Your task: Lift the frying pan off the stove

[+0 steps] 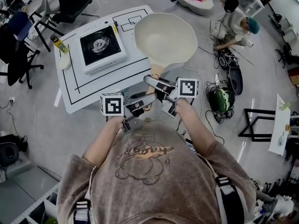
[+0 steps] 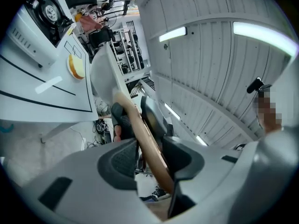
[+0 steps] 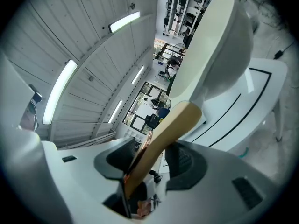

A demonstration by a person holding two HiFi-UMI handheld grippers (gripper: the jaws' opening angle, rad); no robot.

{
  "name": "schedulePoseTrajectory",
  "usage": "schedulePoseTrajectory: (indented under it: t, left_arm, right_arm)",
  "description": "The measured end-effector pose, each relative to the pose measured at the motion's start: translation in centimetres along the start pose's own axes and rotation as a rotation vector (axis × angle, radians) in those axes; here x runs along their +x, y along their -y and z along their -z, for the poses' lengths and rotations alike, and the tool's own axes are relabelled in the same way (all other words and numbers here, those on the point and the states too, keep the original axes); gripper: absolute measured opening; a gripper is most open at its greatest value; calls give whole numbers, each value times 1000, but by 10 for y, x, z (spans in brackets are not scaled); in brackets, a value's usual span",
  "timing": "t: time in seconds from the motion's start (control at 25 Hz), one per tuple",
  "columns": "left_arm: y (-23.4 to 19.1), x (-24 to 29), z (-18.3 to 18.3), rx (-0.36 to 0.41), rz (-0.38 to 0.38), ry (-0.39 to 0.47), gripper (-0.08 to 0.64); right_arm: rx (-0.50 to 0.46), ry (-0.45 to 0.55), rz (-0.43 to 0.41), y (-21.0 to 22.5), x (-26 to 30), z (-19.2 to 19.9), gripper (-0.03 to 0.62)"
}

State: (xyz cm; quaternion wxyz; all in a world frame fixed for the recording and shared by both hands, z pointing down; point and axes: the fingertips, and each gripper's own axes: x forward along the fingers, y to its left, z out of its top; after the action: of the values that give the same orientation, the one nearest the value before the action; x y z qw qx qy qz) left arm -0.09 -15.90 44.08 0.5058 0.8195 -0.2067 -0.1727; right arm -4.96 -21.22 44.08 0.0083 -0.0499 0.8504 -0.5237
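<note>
A cream frying pan [image 1: 166, 37] with a wooden handle [image 1: 156, 72] hangs in the air over the right edge of the white table [image 1: 93, 90], clear of the portable gas stove [image 1: 100, 45]. Both grippers are shut on the handle. My left gripper [image 1: 148, 99] clamps it from the left and my right gripper [image 1: 154, 83] from the right, slightly closer to the pan. In the left gripper view the handle [image 2: 145, 136] passes between my left gripper's [image 2: 150, 158] pads toward the pan [image 2: 103, 76]. The right gripper view shows the handle [image 3: 163, 136] caught in my right gripper [image 3: 156, 164] below the pan [image 3: 215, 45].
Black lines mark the table; a small bottle [image 1: 60, 45] and a white dish [image 1: 63, 62] sit left of the stove. Office chairs [image 1: 18, 55] stand at the left. A person [image 1: 233, 24] sits on the floor at upper right among cables. A black frame [image 1: 257, 125] stands at the right.
</note>
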Motion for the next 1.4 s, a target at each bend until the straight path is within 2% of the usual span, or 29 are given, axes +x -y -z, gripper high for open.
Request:
schedulePoseTrajectory:
  t: [0.36,0.6,0.92,1.4]
  left_arm:
    - [1,17,27,-23,41,-83,167]
    - [-3,19,45,-24,54,-109,169]
    - [-20,18,56,-16,67,-147,170]
    - [-33,17,59,-28,69,-153,172]
  right_arm:
    - [15,94,54,10,-34,9,204]
    - [33,109,108,24,-49,24,204]
    - [36,132,103,39,-51,34,204]
    - [64,146,125,55,-52,38,204]
